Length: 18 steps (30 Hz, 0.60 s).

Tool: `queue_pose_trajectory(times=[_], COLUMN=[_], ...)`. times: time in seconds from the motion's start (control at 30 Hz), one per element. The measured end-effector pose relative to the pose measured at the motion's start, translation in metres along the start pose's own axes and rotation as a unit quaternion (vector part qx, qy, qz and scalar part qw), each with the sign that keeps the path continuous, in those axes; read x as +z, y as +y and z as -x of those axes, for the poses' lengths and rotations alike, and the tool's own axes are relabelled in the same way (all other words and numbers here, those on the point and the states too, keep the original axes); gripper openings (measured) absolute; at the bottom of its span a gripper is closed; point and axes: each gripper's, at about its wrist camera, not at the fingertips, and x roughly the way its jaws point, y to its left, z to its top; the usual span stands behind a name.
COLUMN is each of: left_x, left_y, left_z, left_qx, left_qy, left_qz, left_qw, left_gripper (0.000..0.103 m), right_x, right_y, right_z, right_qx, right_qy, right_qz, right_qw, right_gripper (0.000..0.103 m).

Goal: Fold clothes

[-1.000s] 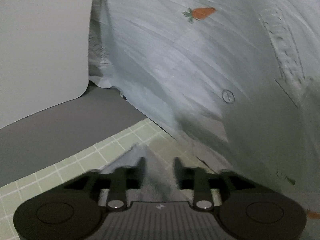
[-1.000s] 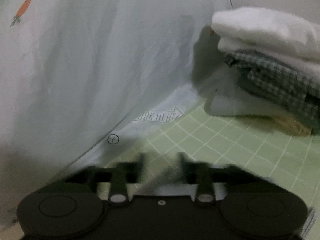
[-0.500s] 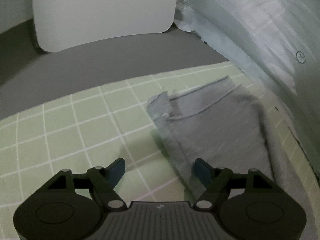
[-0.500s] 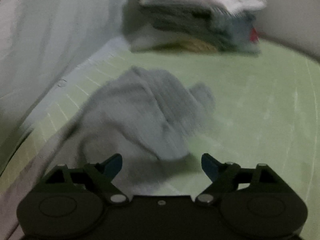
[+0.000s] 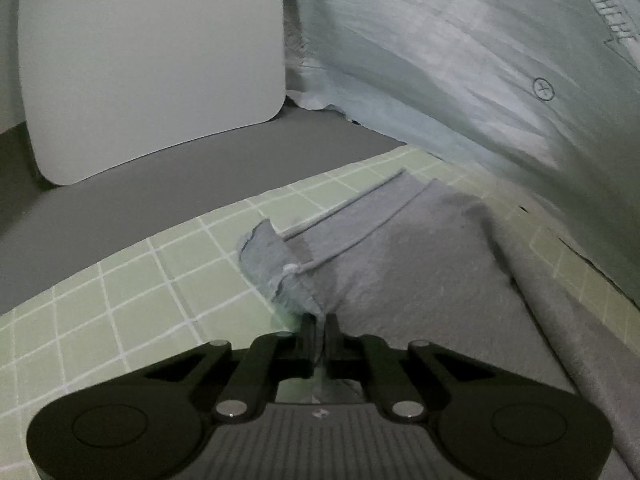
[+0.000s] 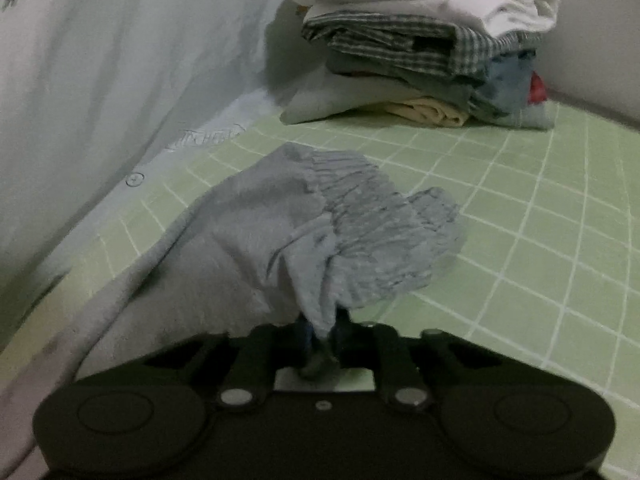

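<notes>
- Grey shorts (image 5: 420, 264) lie on a green mat with white squares (image 5: 120, 300). They are soft and crumpled, and a thin drawstring (image 5: 344, 244) runs across them with a small knot near the edge.
- The left gripper (image 5: 319, 334) has its two fingers squeezed almost together, closing on the edge of the shorts. A thin fold of the grey cloth sits pinched between them.
- The right gripper (image 6: 322, 334) is closing too. Its fingers are narrow, and a bunch of the shorts (image 6: 320, 240) is caught between them. This part has the stretchy, wrinkly waistband, and it stands up in a little hump.
- A pile of folded clothes (image 6: 424, 52) sits on the far side of the mat, well apart from the shorts. White things are on top, a checked one is under them, and a yellow one is at the bottom.
- A pale sheet with a carrot picture (image 5: 472, 60) hangs beside the mat, close to the shorts.
- A white board (image 5: 152, 64) stands past the mat on a dark grey surface (image 5: 160, 196).
</notes>
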Motion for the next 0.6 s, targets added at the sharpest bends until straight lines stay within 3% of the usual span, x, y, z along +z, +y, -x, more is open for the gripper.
queue_pose_trajectory(times=[0.23,0.47,0.53,0.6], left_x=[-0.03,-0.081,-0.09,-0.092], left_y=[0.04,0.112,0.124,0.131], left_z=[0.035,0.104,0.12,0.131], left_qx=[-0.012,-0.015,-0.018,-0.018], left_qy=[-0.006,0.038,0.05,0.054], left_qz=[-0.031,-0.031,-0.051,-0.068], left_qw=[0.9994,0.9987,0.9973,0.9961], left_gripper=[0.005,0.006,0.009,0.016], right_x=[-0.002,-0.006,-0.008,-0.011], right_y=[-0.05,-0.104,-0.107,-0.105], right_z=[0.028,0.06,0.067,0.075], right_qx=[-0.004,-0.018,-0.022,-0.027], right_qy=[-0.015,0.006,0.021,0.03], right_qz=[0.046,0.108,0.142,0.18], right_qw=[0.999,0.994,0.989,0.983], right_gripper=[0.007,0.008,0.01,0.019])
